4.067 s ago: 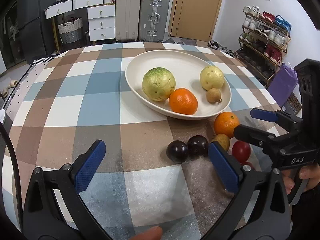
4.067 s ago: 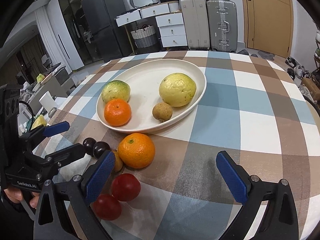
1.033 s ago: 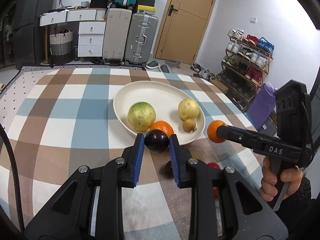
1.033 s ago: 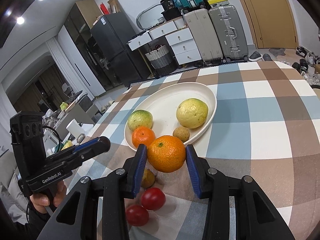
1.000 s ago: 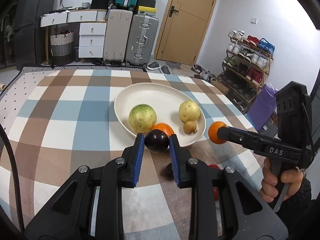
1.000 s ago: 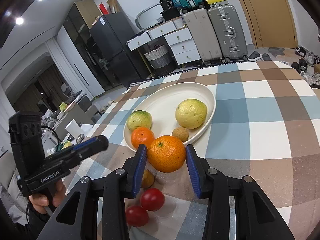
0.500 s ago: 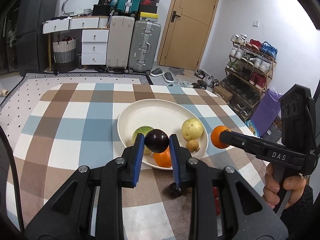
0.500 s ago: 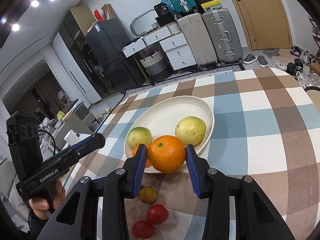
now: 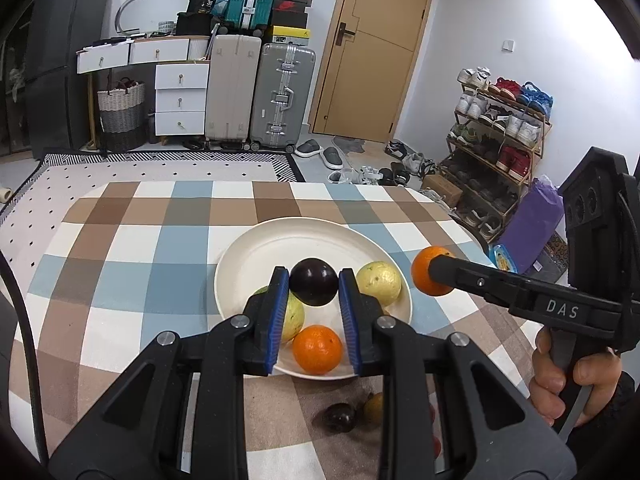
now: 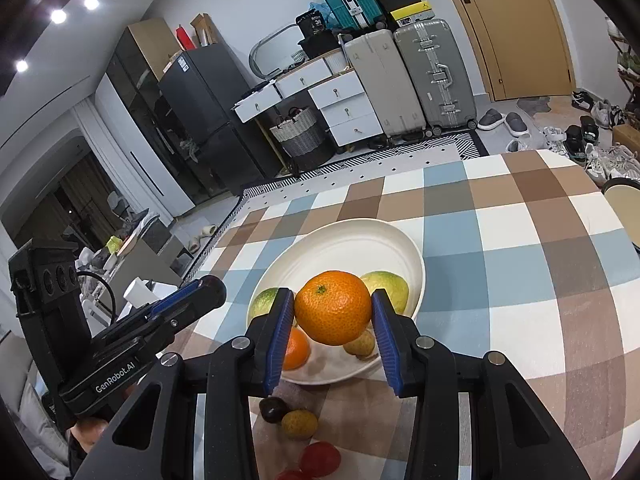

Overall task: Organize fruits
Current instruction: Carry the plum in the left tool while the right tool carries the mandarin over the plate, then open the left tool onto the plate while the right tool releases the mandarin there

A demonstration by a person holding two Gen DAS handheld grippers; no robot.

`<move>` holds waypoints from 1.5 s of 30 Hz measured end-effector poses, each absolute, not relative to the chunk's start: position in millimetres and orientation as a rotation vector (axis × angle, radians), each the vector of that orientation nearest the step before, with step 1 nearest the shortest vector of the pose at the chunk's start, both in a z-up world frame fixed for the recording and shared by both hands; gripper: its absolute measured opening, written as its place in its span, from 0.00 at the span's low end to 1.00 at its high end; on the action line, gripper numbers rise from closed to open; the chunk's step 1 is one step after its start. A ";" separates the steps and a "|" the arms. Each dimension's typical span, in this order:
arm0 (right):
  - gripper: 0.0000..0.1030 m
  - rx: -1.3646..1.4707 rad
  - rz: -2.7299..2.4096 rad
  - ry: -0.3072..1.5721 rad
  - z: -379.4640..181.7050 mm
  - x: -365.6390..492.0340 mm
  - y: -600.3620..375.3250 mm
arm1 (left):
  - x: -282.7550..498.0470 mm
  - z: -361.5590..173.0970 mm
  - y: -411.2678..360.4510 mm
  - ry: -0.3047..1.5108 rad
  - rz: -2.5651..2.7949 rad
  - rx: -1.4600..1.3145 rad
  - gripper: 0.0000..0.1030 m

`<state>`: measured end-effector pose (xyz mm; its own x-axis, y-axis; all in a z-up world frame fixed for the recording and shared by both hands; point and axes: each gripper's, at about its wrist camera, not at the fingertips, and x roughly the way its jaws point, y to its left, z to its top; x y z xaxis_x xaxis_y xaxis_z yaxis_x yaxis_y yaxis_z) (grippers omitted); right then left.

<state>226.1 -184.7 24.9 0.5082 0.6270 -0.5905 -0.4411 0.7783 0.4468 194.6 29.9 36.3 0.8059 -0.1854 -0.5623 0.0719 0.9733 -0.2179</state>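
- We're mid-carry with both hands: the left gripper (image 9: pixel 313 286) is clamped on a dark purple round plum (image 9: pixel 313 287), and the right gripper (image 10: pixel 333 316) is squeezed onto a big bright orange (image 10: pixel 333 307). Both fruits hang in the air above the near half of the wide cream oval plate (image 10: pixel 360 236).
- Already on the plate: a green-yellow round guava (image 9: pixel 291 312) at the near-left, a smaller orange mandarin (image 9: pixel 317 349) at the near rim, a pale yellow guava (image 9: pixel 378 283) on the right, and a little tan longan-looking fruit (image 10: pixel 360 346) beside it.
- Next move, as we read it: lower each fruit into a free patch of plate and let the pads go. The far half of the plate is bare, so reaching a bit past the pile looks safest.
- What's in the way: the near side of the plate is crowded, so a round fruit dropped there could roll off the low rim or bump its neighbours.
- Left on the checked tablecloth (image 10: pixel 520 240), just short of the plate's near rim: a second dark plum (image 10: pixel 273 409), a small yellowish-brown round fruit (image 10: pixel 299 423), and a red tomato (image 10: pixel 320 455), maybe two, since the bottom edge cuts them off.
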 end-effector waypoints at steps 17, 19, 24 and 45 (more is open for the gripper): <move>0.39 0.242 0.652 0.876 11.8 262.1 -161.0 | 237.5 -4.1 24.0 0.680 -0.131 -0.178 0.22; 0.39 0.238 0.648 0.885 8.0 266.6 -156.8 | 240.0 -8.0 23.5 0.686 -0.134 -0.175 0.22; 0.40 0.223 0.653 0.898 0.8 272.0 -146.1 | 246.0 -15.5 22.9 0.700 -0.136 -0.174 0.22; 0.72 0.190 0.651 0.854 14.7 252.4 -168.2 | 220.2 -7.8 38.9 0.689 -0.093 -0.181 0.87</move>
<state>252.4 -168.2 14.7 0.4788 0.6027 -0.6384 -0.4562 0.7920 0.4057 220.2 38.9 -7.8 0.7688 -0.1449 -0.6229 0.0257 0.9802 -0.1964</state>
